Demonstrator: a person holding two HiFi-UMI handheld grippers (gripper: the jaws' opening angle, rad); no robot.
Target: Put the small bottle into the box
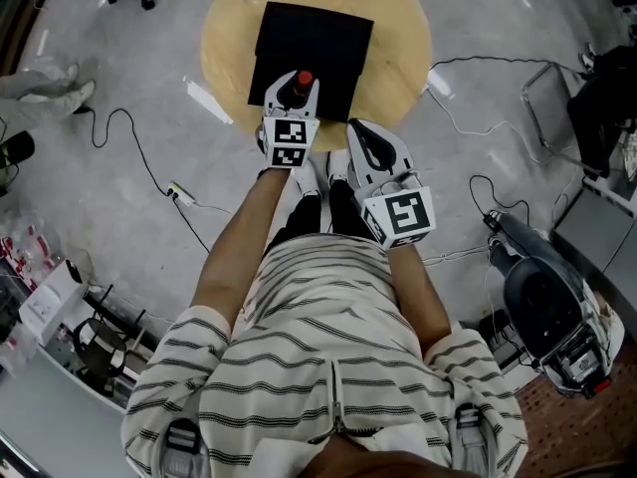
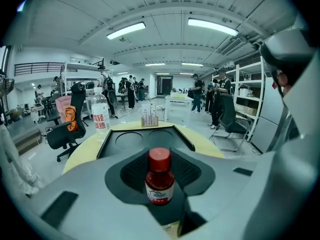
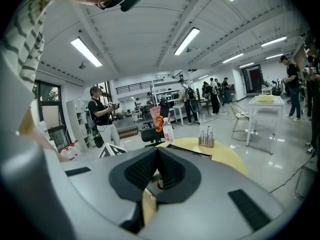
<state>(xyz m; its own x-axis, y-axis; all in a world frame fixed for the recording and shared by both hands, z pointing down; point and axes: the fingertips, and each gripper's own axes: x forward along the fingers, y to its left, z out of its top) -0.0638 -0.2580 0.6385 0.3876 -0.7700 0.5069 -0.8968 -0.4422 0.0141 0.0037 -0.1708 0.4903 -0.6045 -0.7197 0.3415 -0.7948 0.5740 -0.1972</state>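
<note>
The left arm reaches straight forward, and the left gripper (image 1: pixel 295 98) tilts downward. Its jaws pinch the small bottle (image 2: pixel 160 181), which stands upright with its red cap on top. In the head view the bottle sits over the near edge of the black box (image 1: pixel 328 38) on the round desk (image 1: pixel 398 28). The right arm is bent closer to the body. The right gripper (image 1: pixel 365 139) stops short of the desk, with its jaws pressed together on nothing.
</note>
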